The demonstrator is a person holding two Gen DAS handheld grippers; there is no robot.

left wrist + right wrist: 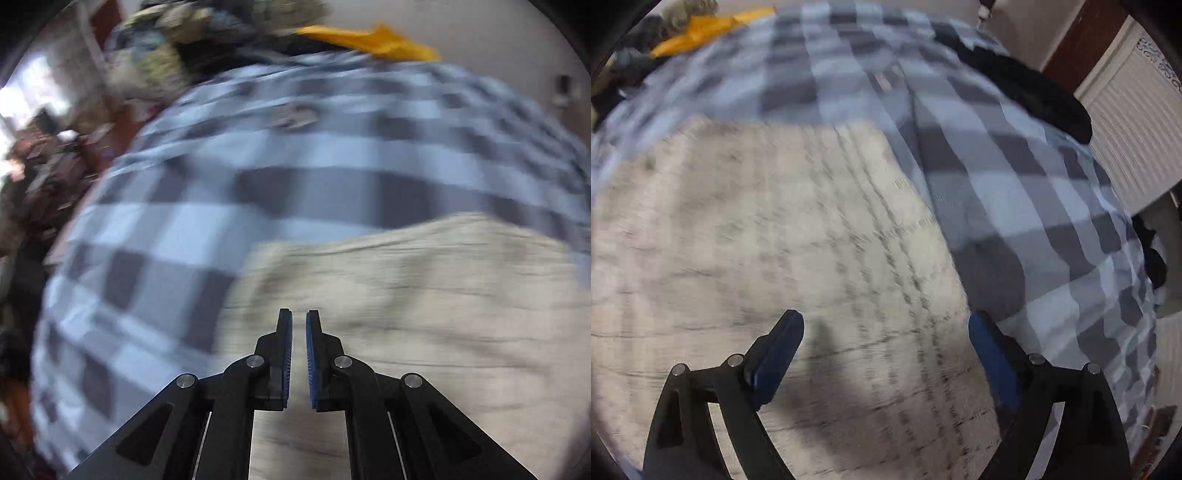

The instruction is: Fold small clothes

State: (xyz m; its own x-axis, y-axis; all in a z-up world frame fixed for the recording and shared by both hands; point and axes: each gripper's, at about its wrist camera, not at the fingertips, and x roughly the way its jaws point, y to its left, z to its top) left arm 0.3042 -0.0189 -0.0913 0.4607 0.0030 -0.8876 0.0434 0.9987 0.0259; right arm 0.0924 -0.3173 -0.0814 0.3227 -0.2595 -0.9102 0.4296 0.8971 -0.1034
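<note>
Checked blue-grey-white bedspread (229, 155) covers a bed and fills most of both views, heavy motion blur. On it lies a big beige cloth (768, 236) with thin dark stripes, spread fairly flat, directly under both grippers; in the left wrist view it takes the lower right (424, 295). Mixed clothes pile (173, 40) sits at the far end of the bed, too blurred to sort. Black garment (1034, 92) lies on the bedspread's right edge near a white panelled wall. Orange cloth (373, 40) sits at the far edge beside the pile, also seen top left in the right wrist view (698, 29). Left gripper (299, 317) over the beige cloth, jaws nearly closed, narrow gap, nothing between them. Right gripper (886, 325) over the same cloth, jaws spread wide, holding nothing.
</note>
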